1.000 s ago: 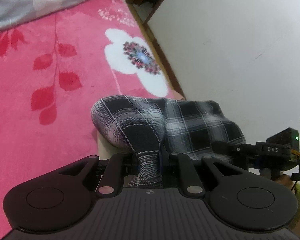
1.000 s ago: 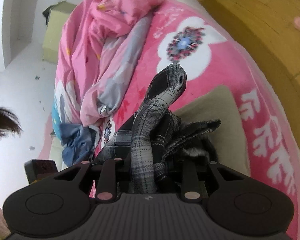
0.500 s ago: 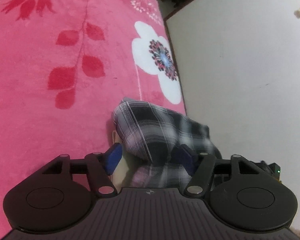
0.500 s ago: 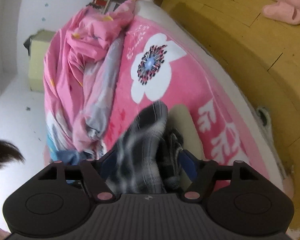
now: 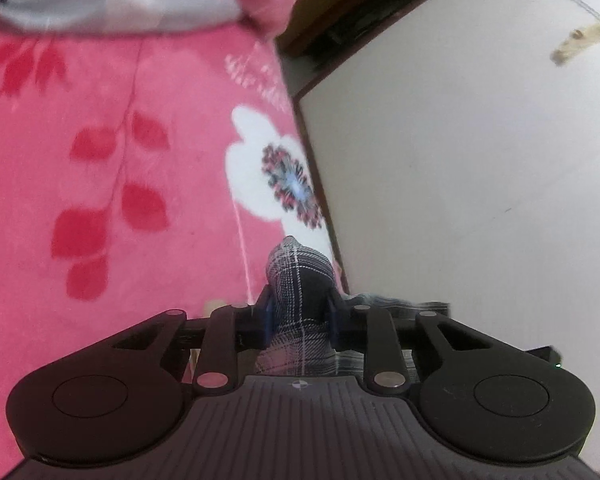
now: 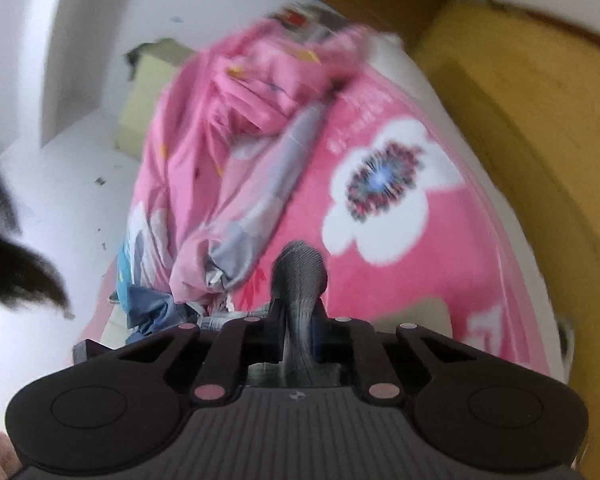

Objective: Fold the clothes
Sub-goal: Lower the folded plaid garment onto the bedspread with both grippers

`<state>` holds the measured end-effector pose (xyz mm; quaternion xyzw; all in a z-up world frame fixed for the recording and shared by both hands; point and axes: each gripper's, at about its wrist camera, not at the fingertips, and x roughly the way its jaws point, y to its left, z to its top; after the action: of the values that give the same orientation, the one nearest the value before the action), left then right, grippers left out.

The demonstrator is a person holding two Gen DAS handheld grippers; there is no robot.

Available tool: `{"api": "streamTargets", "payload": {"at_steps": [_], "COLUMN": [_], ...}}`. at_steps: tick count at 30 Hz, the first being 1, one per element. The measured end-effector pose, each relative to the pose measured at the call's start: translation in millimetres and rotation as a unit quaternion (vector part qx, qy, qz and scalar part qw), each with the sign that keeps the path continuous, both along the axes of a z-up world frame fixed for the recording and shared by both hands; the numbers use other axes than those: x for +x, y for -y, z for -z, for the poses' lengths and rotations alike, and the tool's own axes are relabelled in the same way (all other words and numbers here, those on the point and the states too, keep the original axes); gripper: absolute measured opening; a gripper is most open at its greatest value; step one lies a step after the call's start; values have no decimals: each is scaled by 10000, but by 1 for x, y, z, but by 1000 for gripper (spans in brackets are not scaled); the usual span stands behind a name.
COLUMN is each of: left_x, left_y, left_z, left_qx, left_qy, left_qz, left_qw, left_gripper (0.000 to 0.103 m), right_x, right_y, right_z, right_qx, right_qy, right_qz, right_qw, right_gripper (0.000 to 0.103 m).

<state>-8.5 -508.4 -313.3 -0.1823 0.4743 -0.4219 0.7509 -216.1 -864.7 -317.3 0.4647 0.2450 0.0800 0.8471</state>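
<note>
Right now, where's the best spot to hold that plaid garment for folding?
At its edges, as both grippers do: the left gripper and right gripper are each closing on a bunched fold of the plaid garment, coming from above the pink blanket.

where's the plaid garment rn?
Bunched between the closing fingers of both grippers: in the left wrist view the plaid garment pokes up at bottom centre, over the pink floral blanket near its white flower; the right wrist view shows the same.
</note>
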Motion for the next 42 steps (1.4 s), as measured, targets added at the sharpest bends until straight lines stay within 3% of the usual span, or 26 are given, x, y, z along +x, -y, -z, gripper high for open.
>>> {"api": "streamTargets", "payload": {"at_steps": [2,4,7,12,14,16,18,21,22,23,26,30,32,35,38,42], "left_x": [2,11,19,13,4,-13,-31,-48,-48,-49,-55,-77,-105,-143,-165,-171], "left_y": [1,0,-7,-36,-44,-42,-30,-8,-3,-2,-8,-18,-18,-3,10,4], "left_z": [15,37,40,-3,-23,-35,-29,3,15,18,-6,-44,-44,-21,-6,-28], "left_qx": [201,311,151,120,169,324,554,1081,1330,1408,1349,1304,1490,2092,2539,2604], "left_qy": [-50,-401,-809,-429,-246,-105,-63,-99,-228,-292,-121,75,11,217,699,751], "left_qz": [-182,-426,-645,-846,-659,-216,231,591,589,581,650,912,1255,1823,2035,1995], "left_qw": [9996,9978,9945,9954,9974,9992,9982,9923,9891,9879,9886,9872,9808,9605,9430,9417], "left_gripper": [27,32,36,40,40,40,40,39,31,31,35,39,39,39,40,40], "right_x": [8,16,13,-11,-9,0,16,41,45,46,36,-2,-19,-25,-28,-35], "right_y": [5,15,27,25,3,-29,-53,-68,-67,-64,-61,-81,-100,-131,-152,-152], "right_z": [18,48,60,3,-29,-50,-45,-15,-15,-20,-53,-95,-92,-61,-32,-63], "right_qx": [-56,248,603,-319,-1118,-1932,-2397,-2767,-2771,-2714,-2877,-3096,-2991,-2991,-3131,-2940], "right_qy": [-262,-714,-829,-699,-730,-696,-855,-1359,-1449,-1499,-1466,-1419,-1617,-2132,-2591,-2702], "right_qz": [103,197,429,738,236,-455,-990,-1265,-1242,-1159,-1026,-1506,-1908,-2271,-2318,-1811], "right_qw": [9996,9969,9938,9943,9908,9776,9620,9429,9417,9436,9409,9281,9208,9020,8838,8988], "right_gripper": [15,19,19,21,19,19,18,15,14,13,14,14,14,14,14,15]}}
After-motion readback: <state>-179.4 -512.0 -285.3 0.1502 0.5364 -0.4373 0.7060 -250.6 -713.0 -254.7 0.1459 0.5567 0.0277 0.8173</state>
